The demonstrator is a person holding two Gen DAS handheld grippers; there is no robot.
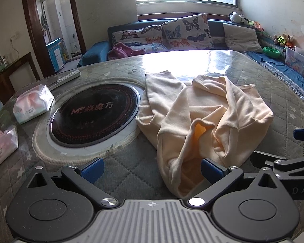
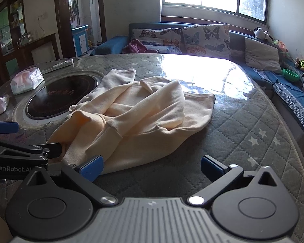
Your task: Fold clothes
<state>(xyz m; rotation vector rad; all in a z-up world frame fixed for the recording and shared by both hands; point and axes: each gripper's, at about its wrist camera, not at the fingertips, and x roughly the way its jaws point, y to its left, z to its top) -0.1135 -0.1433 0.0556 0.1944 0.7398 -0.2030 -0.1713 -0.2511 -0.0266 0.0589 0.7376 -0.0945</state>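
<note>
Left gripper (image 1: 152,171) spread wide at the near edge, nothing held, its right pad against the cream sweater (image 1: 204,109); right gripper (image 2: 152,169) wide too, empty. The sweater lies crumpled on the quilted surface (image 2: 243,125), beside the black round cooktop (image 1: 93,113)

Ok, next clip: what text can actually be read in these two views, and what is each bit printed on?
"MF" with Chinese characters: on the black cooktop set in the table.
"GenRobot.AI", cut off at the end: on the left hand-held gripper, seen from the right.
"DAS", cut off: on the right hand-held gripper.
Tissue pack print: too small to read.
</note>
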